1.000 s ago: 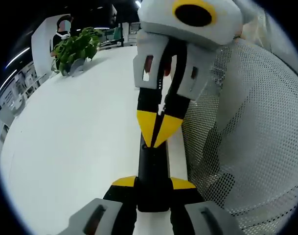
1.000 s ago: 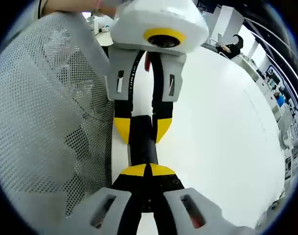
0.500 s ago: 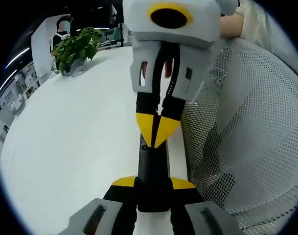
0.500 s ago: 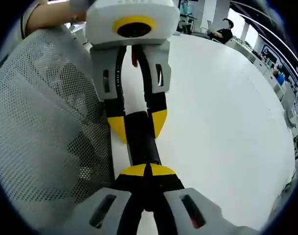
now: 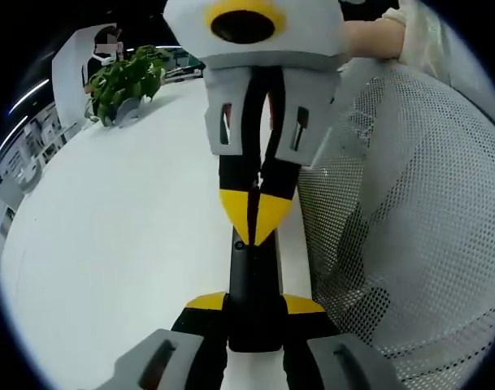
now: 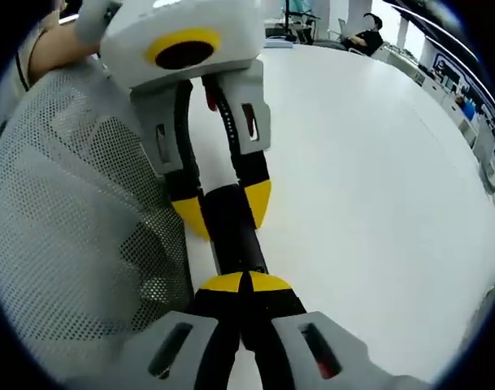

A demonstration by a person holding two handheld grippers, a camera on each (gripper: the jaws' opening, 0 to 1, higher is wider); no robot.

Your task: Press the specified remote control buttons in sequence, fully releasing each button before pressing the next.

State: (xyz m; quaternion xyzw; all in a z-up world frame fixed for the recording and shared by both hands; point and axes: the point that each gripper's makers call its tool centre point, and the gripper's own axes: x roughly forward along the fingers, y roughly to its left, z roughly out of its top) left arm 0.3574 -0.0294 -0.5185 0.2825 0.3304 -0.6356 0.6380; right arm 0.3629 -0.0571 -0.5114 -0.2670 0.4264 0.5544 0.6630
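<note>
I am working over a white table (image 5: 125, 236) with a grey mesh chair (image 5: 410, 236) at its edge. A potted plant (image 5: 127, 77) is standing at the far left. My left tongs (image 5: 254, 313) are clamped on the near end of the black remote control (image 5: 254, 280). My right tongs (image 6: 245, 286), tips pressed together, are touching the remote's (image 6: 231, 236) top.
</note>
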